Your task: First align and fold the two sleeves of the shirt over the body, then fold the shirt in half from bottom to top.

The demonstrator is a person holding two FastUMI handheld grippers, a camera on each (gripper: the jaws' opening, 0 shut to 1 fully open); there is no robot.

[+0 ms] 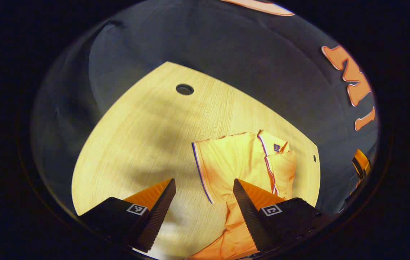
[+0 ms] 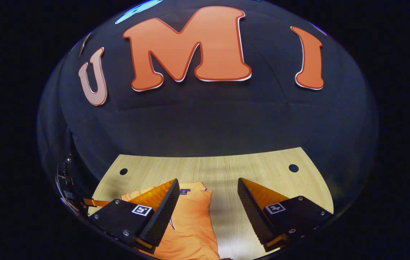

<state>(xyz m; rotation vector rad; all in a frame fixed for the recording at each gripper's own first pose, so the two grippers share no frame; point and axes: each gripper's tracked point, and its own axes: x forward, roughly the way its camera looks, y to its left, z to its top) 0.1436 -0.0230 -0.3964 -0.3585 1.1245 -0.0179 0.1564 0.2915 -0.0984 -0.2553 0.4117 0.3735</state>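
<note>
Left gripper view: wooden table [image 1: 136,137] w/ a round hole [image 1: 185,89] near its far edge and a smaller hole [image 1: 314,158] at the right edge. Orange polo shirt [image 1: 241,162] lies on the table, right of centre; one sleeve w/ striped cuff [image 1: 200,169] is folded over the body, collar and placket toward the far right, lower body trailing down toward the camera. Left gripper [image 1: 205,187] is open, nothing held; shirt sits just ahead of it and passes under its right finger. The other gripper's edge [image 1: 361,164] peeks in right of the shirt.

Right gripper view: same table [image 2: 262,169], two holes at its far corners; sleeve fold not visible here. Shirt [image 2: 194,220] lies under and beside the left finger, w/ bare table in the gap. Right gripper [image 2: 208,191] open, empty.
</note>
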